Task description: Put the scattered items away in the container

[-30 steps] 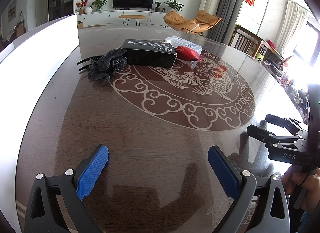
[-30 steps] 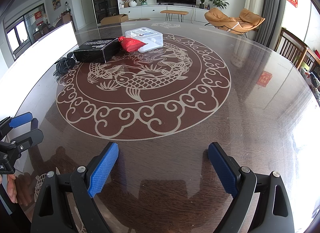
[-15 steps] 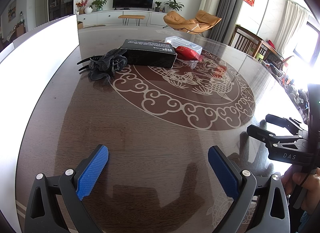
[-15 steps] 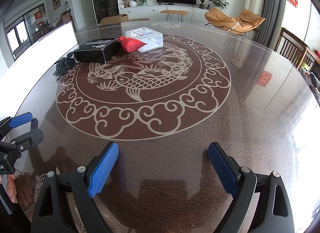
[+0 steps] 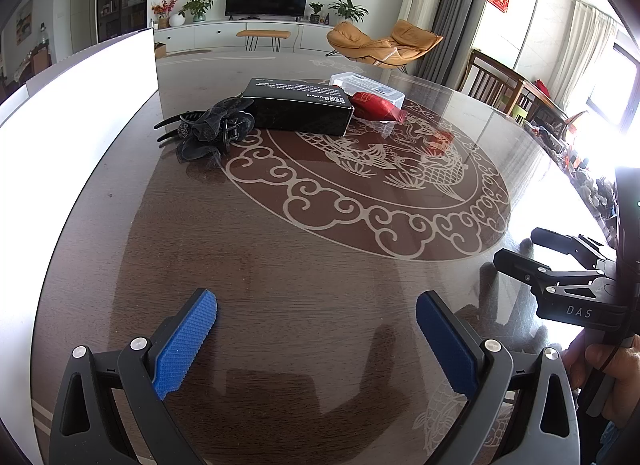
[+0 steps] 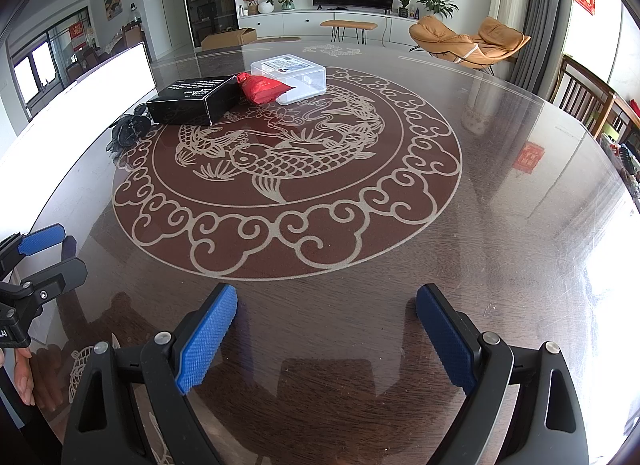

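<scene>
My left gripper point(image 5: 316, 329) hangs over bare dark wood near the table's front edge, jaws spread wide, nothing between the blue pads point(image 5: 188, 345). My right gripper point(image 6: 326, 329) is the same – released, wide apart, empty, angled down at the table point(image 6: 520, 225). Each shows up in the other's view: the right one at the right edge of the left wrist view, the left one at the left edge of the right wrist view, a hand gripping each handle.

Out past the fingers is the round fish-and-cloud medallion point(image 6: 288, 169) inlaid in the tabletop. All the items sit at its far left side, well apart from both grippers. The clear plastic container point(image 6: 290, 75) is farthest back, lid on with a label on top. A red pouch point(image 6: 262, 87) leans against its front, touching it. Just left of that lies a black box point(image 6: 192, 101), flat, white print on its top. Left again, touching the box's end – a black hair clip with a fabric bow point(image 5: 210, 129), off the medallion's rim. A white board point(image 5: 80, 97) stands along the table's left side.
</scene>
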